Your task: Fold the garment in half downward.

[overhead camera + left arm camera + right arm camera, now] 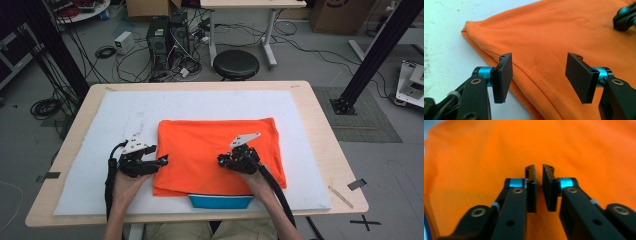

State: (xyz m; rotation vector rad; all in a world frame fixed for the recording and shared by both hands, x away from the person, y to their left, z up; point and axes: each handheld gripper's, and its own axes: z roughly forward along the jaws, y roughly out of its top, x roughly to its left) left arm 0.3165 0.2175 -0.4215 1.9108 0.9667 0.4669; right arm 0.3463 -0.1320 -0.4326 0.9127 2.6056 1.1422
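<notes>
While the folded orange knit shirt (pixel 218 153) lies mid-table on the white foam mat (pixel 90 165), folding looks partly done, with further folds likely left. At its left edge the left gripper (pixel 539 75) stands wide apart, straddling the hem seam; the right gripper (pixel 538 187), nearly together, holds nothing. The high view alone reveals a blue tray (pixel 220 202).

Light wood worktop (pixel 320 125) with a big white mat (pixel 100 150) covering most of it. Folded orange cloth (pixel 210 145) sits on the mat, middle-near, and a blue thing (pixel 220 201) pokes out at its near edge.
</notes>
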